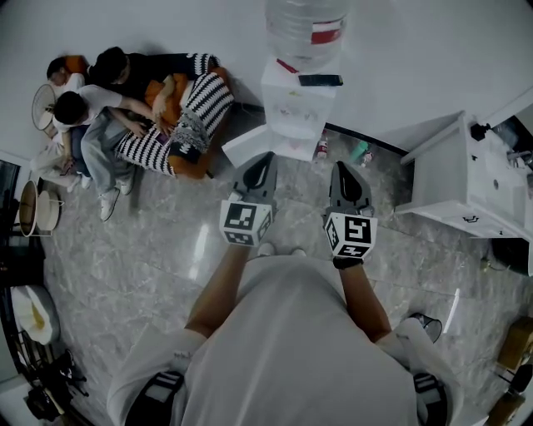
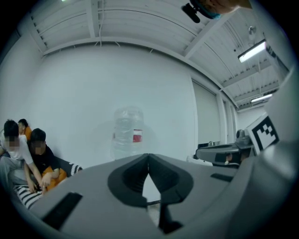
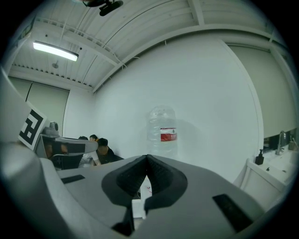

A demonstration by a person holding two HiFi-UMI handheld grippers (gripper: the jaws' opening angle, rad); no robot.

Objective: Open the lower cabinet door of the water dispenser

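- The left tool [image 1: 266, 158] has its jaws pressed together at the tips with nothing between them, and it points level at the water dispenser [image 1: 296, 108]. Closed like this it cannot catch a door edge or handle, and pushing in shut would only butt the front.
- The right tool [image 1: 341, 166] is likewise closed and empty. It sits just right of the left tool and aims at the same white body. With both so close together, they could knock into each other on the way in.
- Both tools are still apart from the dispenser, which stands at the far wall, straight ahead.
- The lower cabinet door is at the dispenser's foot, below where either tool points. A white panel [image 1: 248, 146] angles out to the left there. I cannot tell whether that is the door already ajar.
- A large water bottle [image 1: 306, 25] stands on top and a phone [image 1: 321, 80] lies on the dispenser's upper face. A hard tug on the door could rock the unit and slide the phone off.
- Small bottles [image 1: 323, 148] stand on the floor by the base to the right, and a low reach may tip them.
- People [image 1: 125, 108] sit on the floor at the far left, so a door swinging left opens towards them.
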